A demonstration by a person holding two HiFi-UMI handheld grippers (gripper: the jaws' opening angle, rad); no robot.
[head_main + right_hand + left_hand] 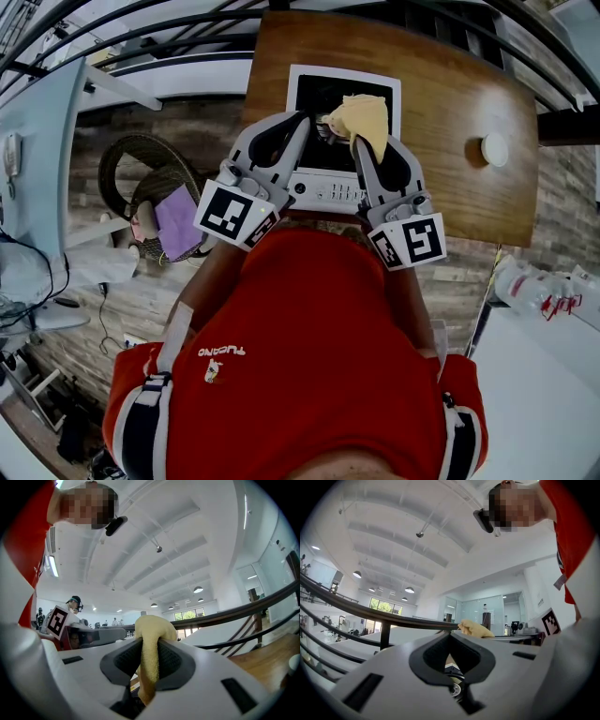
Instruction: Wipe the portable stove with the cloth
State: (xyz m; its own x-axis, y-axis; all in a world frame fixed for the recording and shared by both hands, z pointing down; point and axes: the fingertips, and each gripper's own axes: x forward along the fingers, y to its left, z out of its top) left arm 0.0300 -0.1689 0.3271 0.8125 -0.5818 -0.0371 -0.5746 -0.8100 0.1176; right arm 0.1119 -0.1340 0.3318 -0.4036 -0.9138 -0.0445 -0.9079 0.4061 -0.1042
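Note:
The portable stove [319,190], white with a black top, sits on the wooden table [450,103] just in front of me. The yellow cloth [361,117] hangs over the stove's right part, and my right gripper [360,141] is shut on it. In the right gripper view the cloth [151,634] is pinched between the dark pads and bulges above them. My left gripper [302,120] is shut with nothing in it, its tip over the stove's left part. From the left gripper view [450,635] the cloth [476,628] shows to the right. Both grippers point level.
A small white round object [494,150] lies on the table's right side. A wicker chair [141,178] with a purple cloth [176,220] stands on the floor at left. Dark railings [169,28] run behind the table. A white surface with bottles [534,286] is at right.

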